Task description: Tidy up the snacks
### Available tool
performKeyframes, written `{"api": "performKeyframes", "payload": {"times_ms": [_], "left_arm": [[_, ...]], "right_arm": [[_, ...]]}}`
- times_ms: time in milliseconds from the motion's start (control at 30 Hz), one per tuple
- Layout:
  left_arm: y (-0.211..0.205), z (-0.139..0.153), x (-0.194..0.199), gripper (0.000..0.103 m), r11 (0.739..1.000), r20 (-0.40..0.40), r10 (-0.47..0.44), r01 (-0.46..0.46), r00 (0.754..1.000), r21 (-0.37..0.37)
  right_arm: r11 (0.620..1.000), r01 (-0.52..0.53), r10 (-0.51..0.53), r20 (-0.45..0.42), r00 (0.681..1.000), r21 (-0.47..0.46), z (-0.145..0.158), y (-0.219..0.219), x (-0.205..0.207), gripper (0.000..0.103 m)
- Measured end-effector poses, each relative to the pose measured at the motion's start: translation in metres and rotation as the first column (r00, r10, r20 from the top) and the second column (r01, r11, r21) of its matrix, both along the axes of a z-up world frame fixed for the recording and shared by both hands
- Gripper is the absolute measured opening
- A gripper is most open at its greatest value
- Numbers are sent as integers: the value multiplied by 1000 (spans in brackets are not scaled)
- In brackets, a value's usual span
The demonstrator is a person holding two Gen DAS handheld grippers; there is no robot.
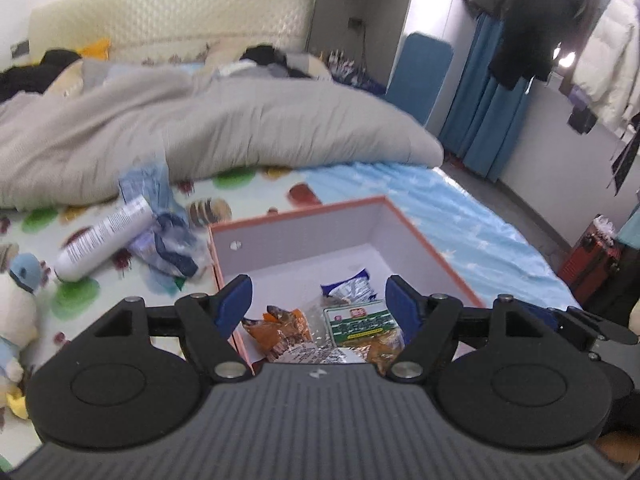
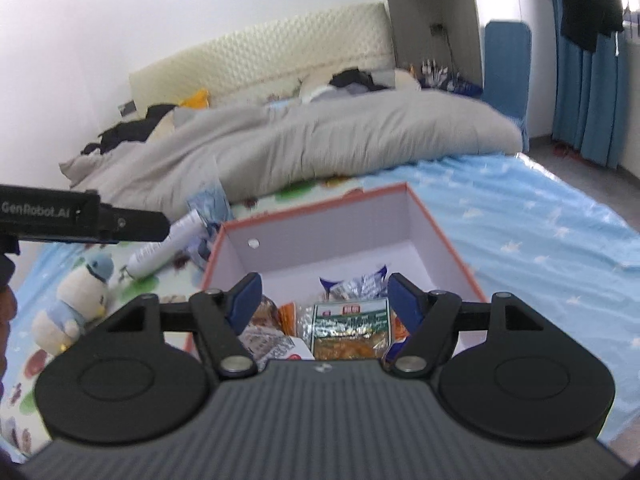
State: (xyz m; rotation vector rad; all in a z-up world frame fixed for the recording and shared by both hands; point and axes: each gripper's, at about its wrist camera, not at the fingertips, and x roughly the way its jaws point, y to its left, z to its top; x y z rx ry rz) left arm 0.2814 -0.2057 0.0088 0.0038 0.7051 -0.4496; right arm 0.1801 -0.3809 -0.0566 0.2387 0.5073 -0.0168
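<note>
You are holding both grippers above the orange-rimmed box [image 1: 420, 236], which is sitting on the bed sheet. The left gripper [image 1: 320, 300] is standing wide with nothing between its blue pads, and the right gripper [image 2: 324, 296] is likewise wide and empty. Several snack packets are lying in the box: a green-labelled packet [image 2: 352, 320], an orange packet [image 1: 280, 324] and a blue-and-white packet [image 1: 350, 286]. Outside it, a white tube [image 1: 106, 238] and a crumpled blue wrapper [image 1: 168, 240] are lying on the sheet just beside the box's left wall. If those are next, I judge you should be keeping the pads spread, approaching the wrapper from above, and lifting it well over the rim.
</note>
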Motion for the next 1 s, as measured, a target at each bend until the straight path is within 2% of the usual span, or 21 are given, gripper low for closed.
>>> {"api": "performKeyframes", "payload": {"times_ms": [200, 367, 500, 600, 700, 1000], "left_arm": [[17, 40, -51, 78, 1000, 69, -6, 8, 998, -19], [32, 62, -95, 79, 999, 112, -18, 21, 994, -26], [48, 71, -131, 90, 1000, 151, -15, 19, 988, -23], [62, 73, -158, 90, 1000, 163, -6, 10, 987, -19], [74, 71, -179, 100, 1000, 163, 6, -3, 987, -18], [89, 52, -236, 101, 1000, 176, 3, -1, 984, -17]], "right_arm": [[1000, 20, -20, 83, 996, 2, 35, 8, -40, 72], [1000, 29, -27, 139, 990, -8, 56, 21, -74, 72], [999, 40, -38, 168, 985, -12, 64, 31, -100, 72], [999, 50, -47, 174, 984, -9, 66, 39, -117, 72], [999, 52, -49, 176, 983, -10, 63, 46, -132, 72], [997, 78, -73, 168, 983, -22, 43, 59, -172, 72]]}}
